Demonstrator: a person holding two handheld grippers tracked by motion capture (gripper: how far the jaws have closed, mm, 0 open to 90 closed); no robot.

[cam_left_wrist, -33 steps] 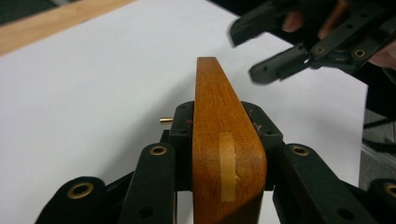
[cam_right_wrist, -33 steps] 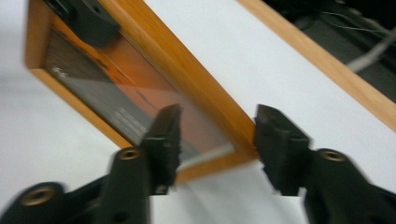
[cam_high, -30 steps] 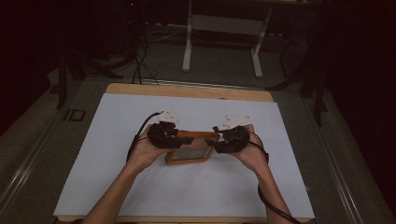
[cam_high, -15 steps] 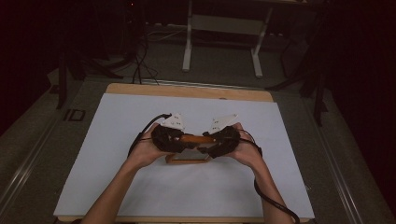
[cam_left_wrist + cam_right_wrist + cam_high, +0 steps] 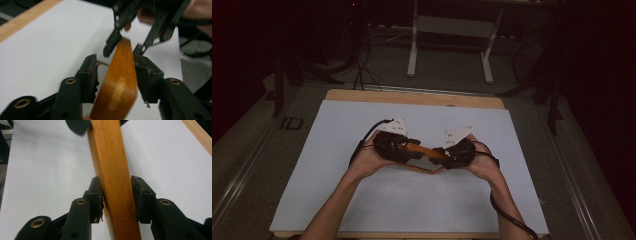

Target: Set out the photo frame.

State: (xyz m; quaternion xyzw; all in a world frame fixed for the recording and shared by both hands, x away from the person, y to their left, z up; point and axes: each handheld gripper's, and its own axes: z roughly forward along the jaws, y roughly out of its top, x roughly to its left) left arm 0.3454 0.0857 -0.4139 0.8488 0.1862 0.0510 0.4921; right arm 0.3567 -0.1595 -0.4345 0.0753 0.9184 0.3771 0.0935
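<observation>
An orange-brown wooden piece [image 5: 424, 150] hangs above the middle of the white-covered counter [image 5: 337, 130], spanning the gap between the two claws; a pale strip of tape [image 5: 117, 93] shows on its face in the left gripper view. The left claw [image 5: 113, 68] is closed on one end, jaws pressed to both sides; the right claw [image 5: 116, 192] clamps the other end likewise. Both hands, left [image 5: 367, 157] and right [image 5: 484, 162], sit close together over the counter.

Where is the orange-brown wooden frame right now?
In the high view the orange-brown wooden frame sits mid-table above the white sheet, clamped between the left hand-held gripper and the right hand-held gripper.
</observation>
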